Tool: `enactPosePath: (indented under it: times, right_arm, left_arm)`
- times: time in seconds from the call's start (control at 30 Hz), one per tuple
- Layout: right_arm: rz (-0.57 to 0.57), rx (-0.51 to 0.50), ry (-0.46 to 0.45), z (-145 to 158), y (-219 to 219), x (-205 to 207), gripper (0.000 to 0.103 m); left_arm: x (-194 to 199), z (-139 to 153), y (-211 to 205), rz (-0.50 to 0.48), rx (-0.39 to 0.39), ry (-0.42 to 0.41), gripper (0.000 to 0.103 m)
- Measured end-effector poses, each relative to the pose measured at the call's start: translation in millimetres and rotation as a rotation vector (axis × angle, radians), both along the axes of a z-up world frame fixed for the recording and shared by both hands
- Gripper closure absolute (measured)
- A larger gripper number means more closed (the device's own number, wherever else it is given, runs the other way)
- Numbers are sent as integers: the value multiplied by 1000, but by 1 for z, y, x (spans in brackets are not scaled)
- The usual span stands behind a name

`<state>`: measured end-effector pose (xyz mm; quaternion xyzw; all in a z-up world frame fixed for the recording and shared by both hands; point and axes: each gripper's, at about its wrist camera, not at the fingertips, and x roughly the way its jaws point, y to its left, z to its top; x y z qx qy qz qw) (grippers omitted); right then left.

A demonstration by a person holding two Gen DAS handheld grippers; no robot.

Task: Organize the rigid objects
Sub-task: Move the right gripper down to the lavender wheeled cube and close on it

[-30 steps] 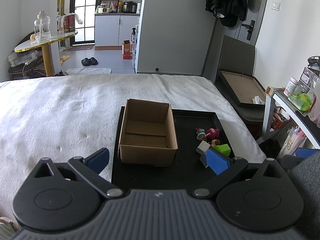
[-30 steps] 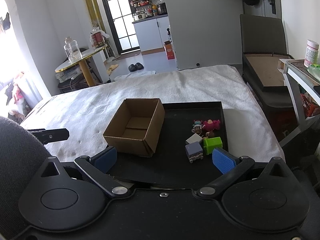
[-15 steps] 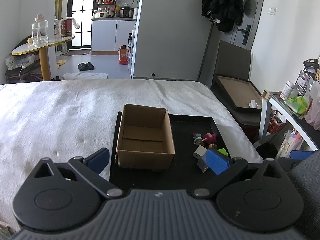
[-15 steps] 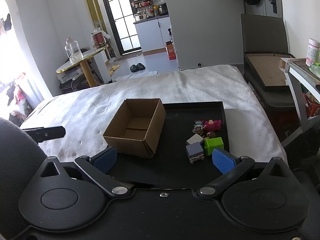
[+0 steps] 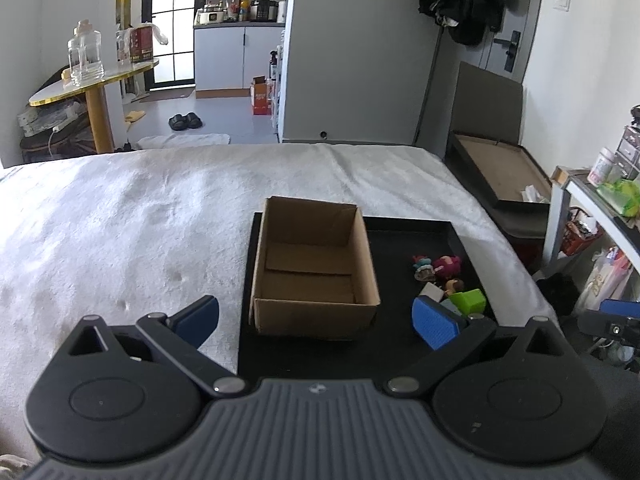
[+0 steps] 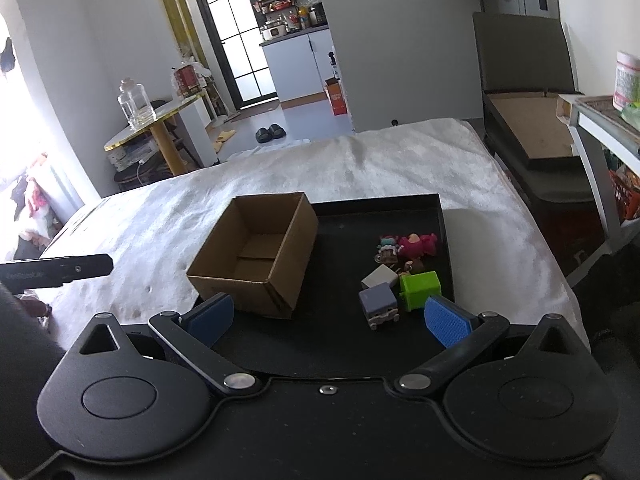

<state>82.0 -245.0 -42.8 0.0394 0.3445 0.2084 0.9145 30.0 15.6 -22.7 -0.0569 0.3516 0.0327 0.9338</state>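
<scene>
Green plastic block (image 6: 421, 289), tray's (image 6: 400, 204) right edge: light, stiff; we'd pinch flat sides, both grippers (image 6: 328, 316) (image 5: 316, 320) wide open, empty.

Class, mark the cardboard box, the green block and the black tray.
cardboard box (image 6: 240, 286): right wrist view, near outer wall.
green block (image 6: 420, 290): right wrist view, front face.
black tray (image 6: 380, 204): right wrist view, far rim.
</scene>
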Motion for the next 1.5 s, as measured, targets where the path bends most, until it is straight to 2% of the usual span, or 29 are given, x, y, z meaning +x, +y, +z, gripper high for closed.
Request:
enactPosePath:
  times: [0.3,0.73,1.0,1.37,1.5]
  right_arm:
    - [-14,18,18,-17,-11,16,0]
    - [-36,33,61,-50,-22,40,0]
    - [-48,54,86,-69,-25,51,0]
    - [-98,27,140,-92,-20,74,2]
    - [-112,35,156,-100,-22,81,6]
  left_arm:
    - [15,-15,13,44,18,37,1]
    - [43,-47,21,96,82,102,1]
    - [64,-68,24,129,153,132,3]
    - [87,-96,37,240,134,177,5]
    - [95,-102,31,254,173,172,7]
